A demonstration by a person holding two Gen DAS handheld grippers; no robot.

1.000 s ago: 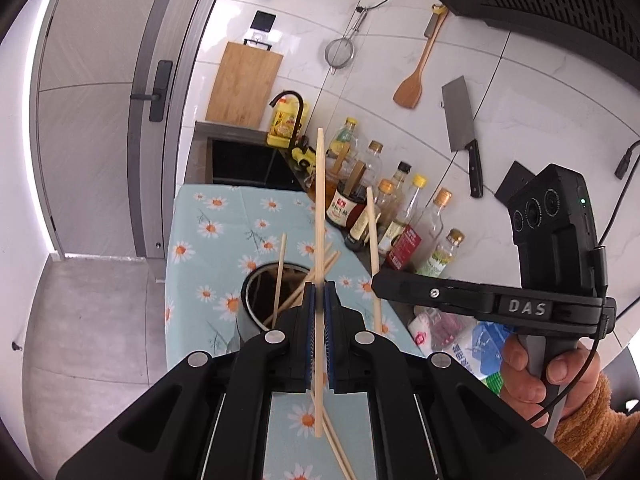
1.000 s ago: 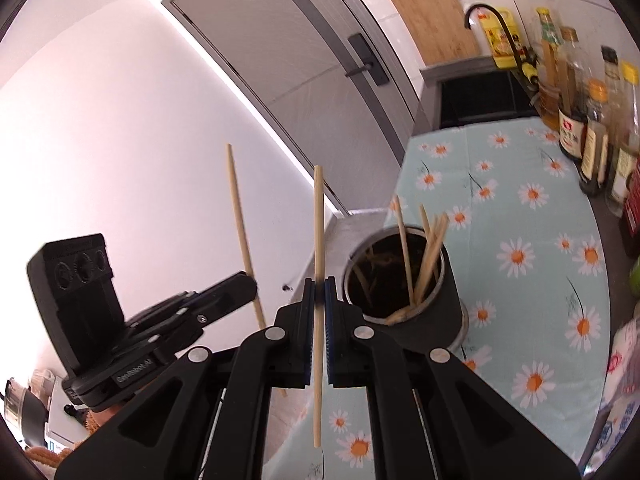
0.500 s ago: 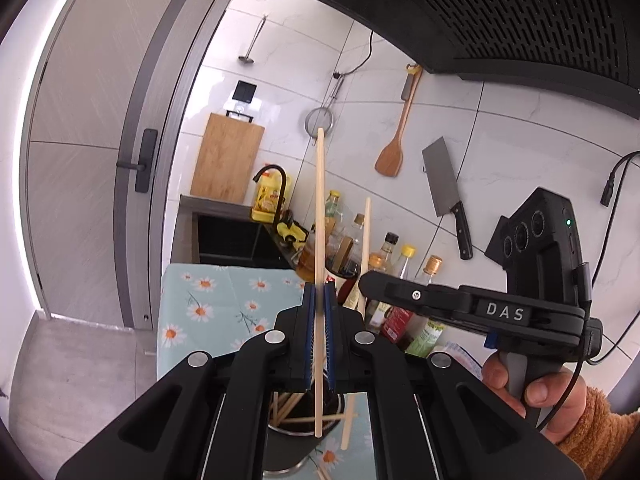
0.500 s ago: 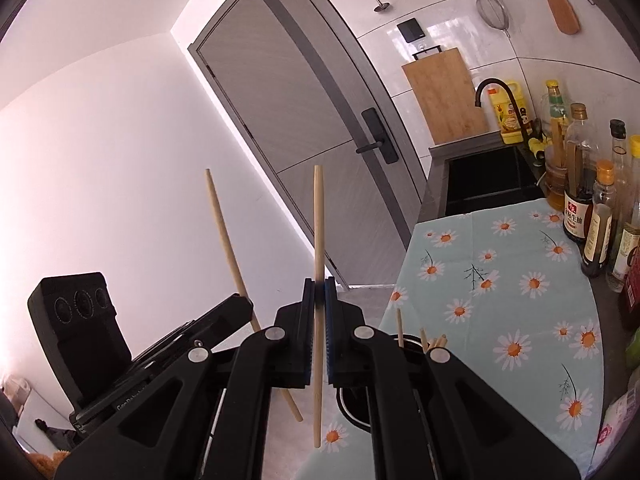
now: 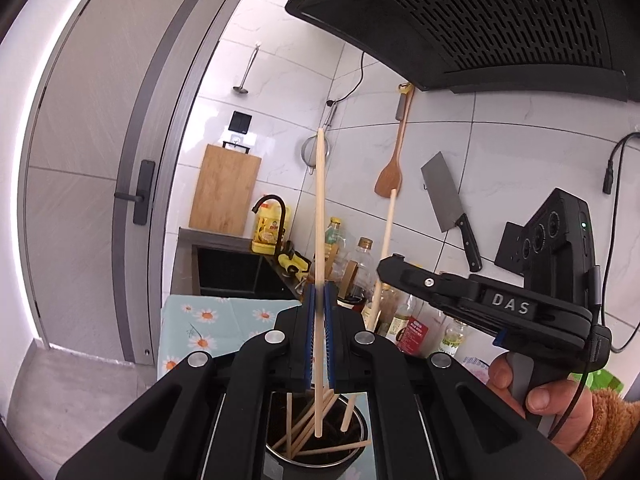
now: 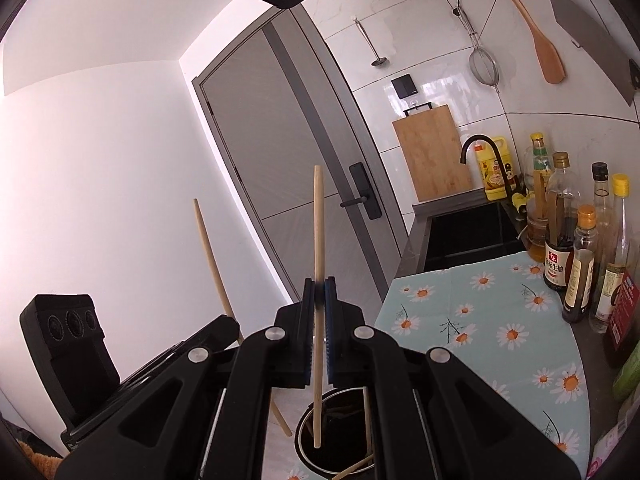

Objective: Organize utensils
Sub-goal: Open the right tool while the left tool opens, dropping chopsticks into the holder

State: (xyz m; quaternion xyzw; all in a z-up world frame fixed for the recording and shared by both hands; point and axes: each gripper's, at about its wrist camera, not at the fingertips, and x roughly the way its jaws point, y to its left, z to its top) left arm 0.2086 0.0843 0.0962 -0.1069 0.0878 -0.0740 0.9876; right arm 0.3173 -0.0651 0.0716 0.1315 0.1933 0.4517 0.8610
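Note:
My left gripper [image 5: 319, 292] is shut on a wooden chopstick [image 5: 319, 208] that stands upright, its lower tip hanging over the dark metal holder [image 5: 352, 458] with several chopsticks inside. My right gripper [image 6: 319, 286] is likewise shut on a second upright chopstick [image 6: 318, 220], whose lower end points into the holder [image 6: 304, 452]. In the left wrist view the right gripper [image 5: 394, 260] shows at the right with its chopstick [image 5: 386, 248] and a hand [image 5: 536, 404]. In the right wrist view the left gripper's chopstick [image 6: 210, 252] rises at the left.
The holder sits on a daisy-print cloth [image 6: 500, 320] over the counter. Bottles of sauce and oil [image 6: 576, 256] line the tiled wall at the right. Beyond lie a black sink [image 6: 468, 236], a faucet, a cutting board [image 5: 224, 188], a hanging spatula and a cleaver [image 5: 448, 204]. A range hood [image 5: 480, 20] overhangs.
Both views have tilted upward, so the holder has slid to the bottom edge and the wall and hood fill more of the frame. Each gripper has kept hold of its chopstick.

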